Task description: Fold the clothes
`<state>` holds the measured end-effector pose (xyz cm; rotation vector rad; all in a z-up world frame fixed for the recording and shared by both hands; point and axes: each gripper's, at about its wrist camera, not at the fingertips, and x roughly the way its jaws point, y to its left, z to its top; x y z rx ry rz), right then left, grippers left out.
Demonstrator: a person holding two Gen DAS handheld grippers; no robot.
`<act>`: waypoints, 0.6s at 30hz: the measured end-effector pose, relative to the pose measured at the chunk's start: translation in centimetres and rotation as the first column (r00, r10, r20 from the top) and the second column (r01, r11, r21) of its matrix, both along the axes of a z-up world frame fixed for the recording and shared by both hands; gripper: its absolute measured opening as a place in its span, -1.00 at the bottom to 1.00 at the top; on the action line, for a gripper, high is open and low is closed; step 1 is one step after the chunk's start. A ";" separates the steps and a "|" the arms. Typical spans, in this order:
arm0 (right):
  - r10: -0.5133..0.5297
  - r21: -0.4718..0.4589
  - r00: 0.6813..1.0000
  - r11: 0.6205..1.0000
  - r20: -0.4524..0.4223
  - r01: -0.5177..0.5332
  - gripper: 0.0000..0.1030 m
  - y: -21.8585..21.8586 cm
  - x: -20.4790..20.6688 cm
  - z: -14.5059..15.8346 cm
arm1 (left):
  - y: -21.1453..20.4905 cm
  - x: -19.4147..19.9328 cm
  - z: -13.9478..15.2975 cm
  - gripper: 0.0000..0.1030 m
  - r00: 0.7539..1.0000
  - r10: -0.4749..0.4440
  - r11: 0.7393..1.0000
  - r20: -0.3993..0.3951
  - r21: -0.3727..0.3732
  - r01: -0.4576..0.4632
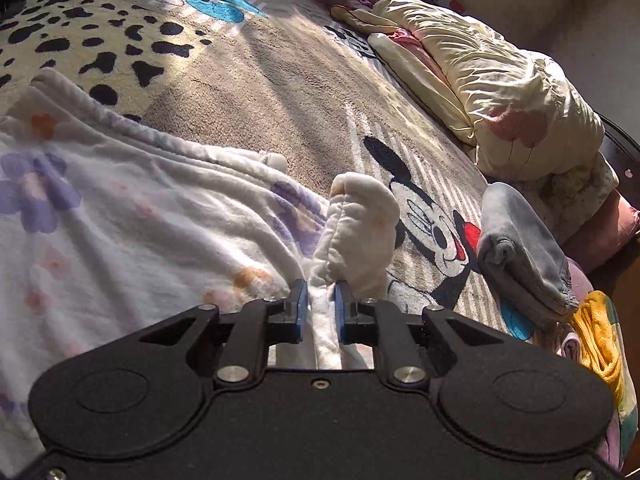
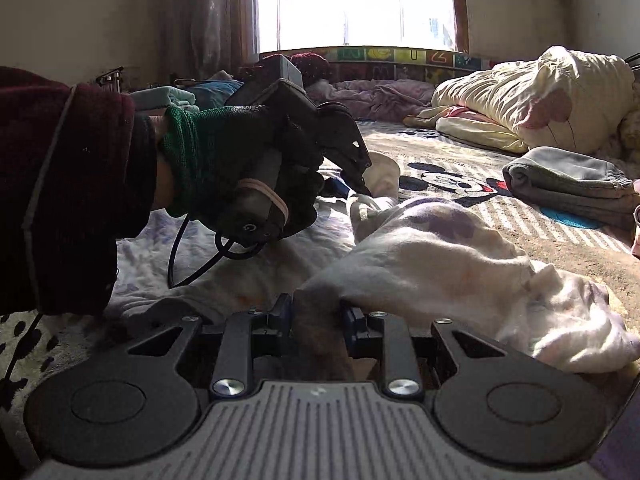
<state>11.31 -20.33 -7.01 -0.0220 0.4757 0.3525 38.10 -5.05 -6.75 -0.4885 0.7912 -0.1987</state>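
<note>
Ahead of the left gripper [image 1: 320,300] a broad stretch of the bed [image 1: 256,92] lies bare, its cartoon blanket flat and sunlit all the way to the far edge, so a hand could pass freely there. The white flowered garment [image 1: 120,220] covers the near left part, and a bunched cuff of it stands up just in front of that gripper. To the right, a folded grey garment [image 1: 524,256] sits near the bed's edge, with a heaped cream quilt [image 1: 508,92] beyond it, closing that side. A yellow cloth [image 1: 600,344] lies beside the grey one. From the right gripper [image 2: 318,316], the gloved left hand [image 2: 240,168] blocks the left, and raised white cloth crowds the right.
</note>
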 end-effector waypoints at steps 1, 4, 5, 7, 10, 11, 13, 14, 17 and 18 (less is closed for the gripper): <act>0.002 0.000 1.000 1.000 -0.003 -0.002 -0.46 0.0 0.1 -0.1 | 0.0 -0.3 0.8 -0.65 0.999 0.002 0.999 0.044 0.043 -0.003; 0.005 -0.008 1.000 1.000 0.001 -0.005 -0.46 0.3 0.0 -0.3 | -1.0 -1.4 3.3 -0.65 0.983 -0.070 0.988 0.168 0.151 0.044; 0.005 -0.010 1.000 1.000 0.002 -0.005 -0.46 0.4 -0.1 -0.3 | -1.6 -1.7 3.9 -0.65 0.975 -0.119 0.983 0.188 0.164 0.088; 0.004 -0.011 1.000 1.000 0.004 -0.004 -0.46 0.5 -0.3 -0.4 | -2.8 -1.9 4.4 -0.65 0.955 -0.217 0.966 0.201 0.182 0.181; 0.005 -0.016 1.000 1.000 0.007 -0.004 -0.46 0.6 -0.5 -0.5 | -4.7 -1.8 3.8 -0.54 0.926 -0.310 0.934 0.216 0.251 0.254; 0.006 -0.018 1.000 1.000 0.007 -0.005 -0.46 0.7 -0.6 -0.5 | -4.9 -1.2 2.9 -0.52 0.935 -0.306 0.927 0.177 0.278 0.251; 0.008 -0.022 1.000 1.000 0.007 -0.008 -0.46 0.8 -0.7 -0.5 | -4.5 0.6 0.1 -0.52 0.967 -0.250 0.914 0.041 0.341 0.222; 0.010 -0.022 1.000 1.000 0.007 -0.010 -0.46 0.8 -0.7 -0.5 | -4.1 1.1 -0.8 -0.49 0.973 -0.230 0.916 0.021 0.341 0.209; 0.017 -0.029 1.000 0.999 0.012 -0.017 -0.46 0.9 -0.8 -0.4 | -2.2 1.2 -0.4 -0.48 0.985 -0.168 0.961 0.037 0.227 0.156; 0.019 -0.034 1.000 0.999 0.014 -0.018 -0.46 1.0 -0.9 -0.4 | -2.1 1.1 0.0 -0.48 0.986 -0.158 0.967 0.049 0.211 0.145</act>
